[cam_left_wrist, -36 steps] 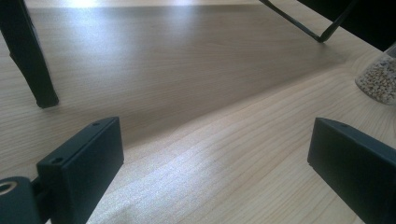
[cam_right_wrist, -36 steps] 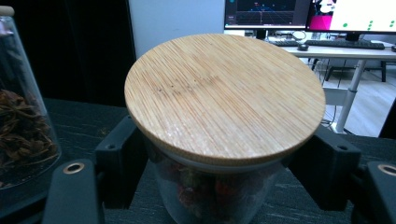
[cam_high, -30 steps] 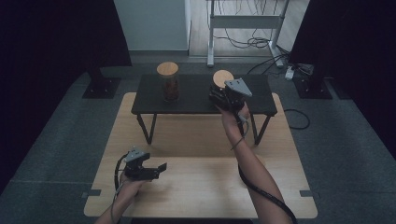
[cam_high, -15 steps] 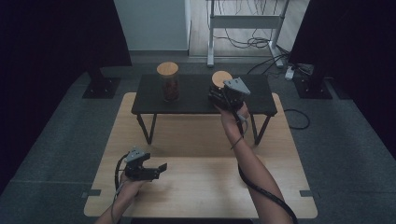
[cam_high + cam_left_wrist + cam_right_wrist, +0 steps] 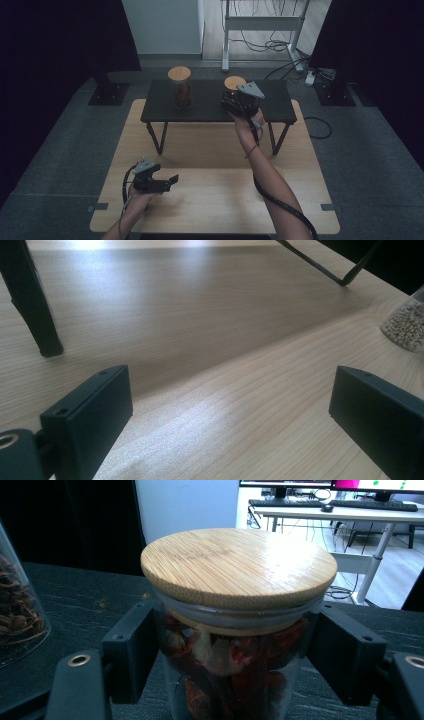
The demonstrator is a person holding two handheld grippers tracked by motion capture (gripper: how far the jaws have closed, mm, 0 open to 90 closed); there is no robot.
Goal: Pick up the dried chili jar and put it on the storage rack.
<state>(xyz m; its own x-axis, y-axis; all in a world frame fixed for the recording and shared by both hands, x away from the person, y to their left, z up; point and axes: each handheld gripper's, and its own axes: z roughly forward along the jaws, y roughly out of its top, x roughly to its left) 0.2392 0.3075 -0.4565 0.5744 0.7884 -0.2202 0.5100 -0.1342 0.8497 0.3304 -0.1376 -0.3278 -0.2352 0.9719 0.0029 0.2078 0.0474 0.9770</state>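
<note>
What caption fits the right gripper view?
Right tool straddles a bamboo-lidded jar of red dried pieces on the black table, jaws at the glass.

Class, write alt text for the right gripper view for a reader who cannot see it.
A glass jar of red dried pieces, topped by a bamboo lid, stands between the right tongs on a black table. Their jaws sit close at its sides. Part of another jar shows at left.

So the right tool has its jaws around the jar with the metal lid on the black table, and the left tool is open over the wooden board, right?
Not quite: the lid is bamboo, not metal, as the right gripper view shows. The rest holds: the right tool brackets the jar on the black table, and the left tool is open over the board.
</note>
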